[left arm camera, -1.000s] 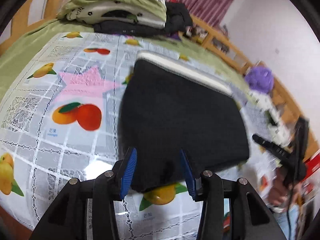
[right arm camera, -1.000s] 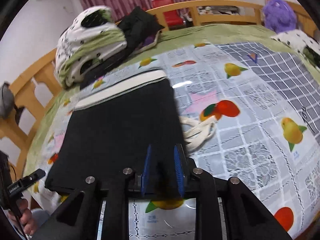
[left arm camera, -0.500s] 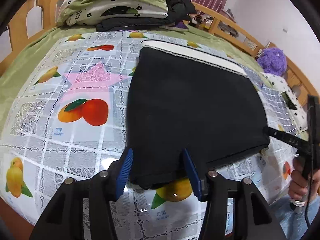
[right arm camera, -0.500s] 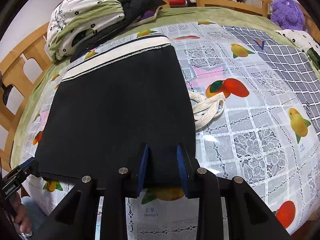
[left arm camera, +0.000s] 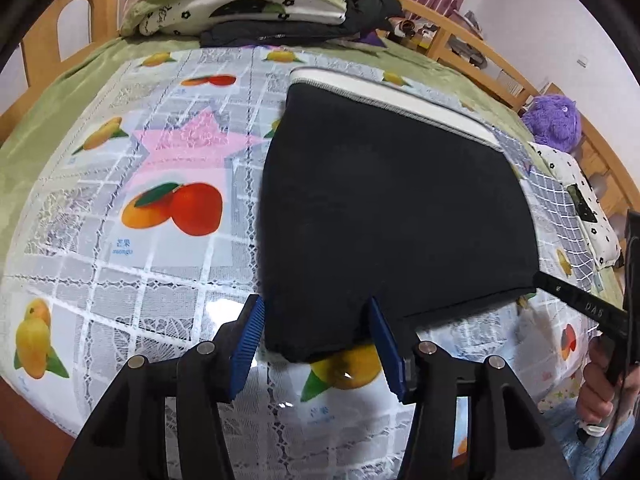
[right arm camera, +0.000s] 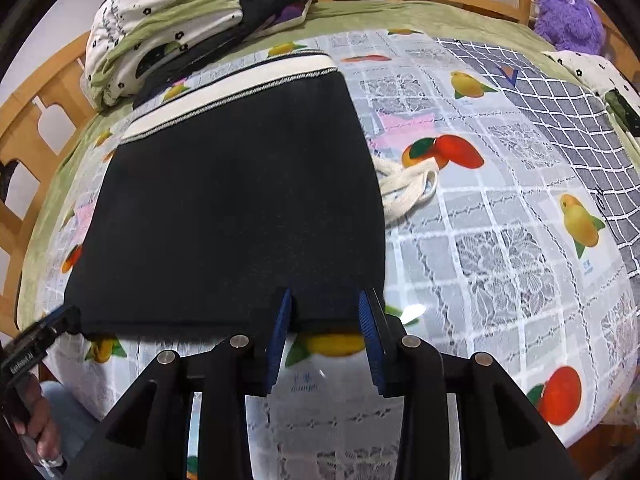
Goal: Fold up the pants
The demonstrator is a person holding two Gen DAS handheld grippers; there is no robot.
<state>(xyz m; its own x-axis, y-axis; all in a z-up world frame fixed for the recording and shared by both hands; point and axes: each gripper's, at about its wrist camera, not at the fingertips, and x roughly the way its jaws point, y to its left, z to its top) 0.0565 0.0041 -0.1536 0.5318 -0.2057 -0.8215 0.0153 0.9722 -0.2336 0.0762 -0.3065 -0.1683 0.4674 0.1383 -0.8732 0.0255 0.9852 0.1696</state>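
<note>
Left gripper (left arm camera: 316, 344) open, near hem of the one folded pants (left arm camera: 392, 216) loose between its pads. Right gripper (right arm camera: 324, 320) opening, hem between, unclamped. Two grippers total.

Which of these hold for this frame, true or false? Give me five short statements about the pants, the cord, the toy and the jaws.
1. The black pants lie folded flat on the fruit-print cloth. True.
2. Their white waistband is at the near edge. False: it is at the far edge.
3. A white cord lies beside the pants. True.
4. The purple toy sits on the pants. False: it is off at the bed's edge.
5. The left gripper has its jaws shut tight. False: they stand apart.
</note>
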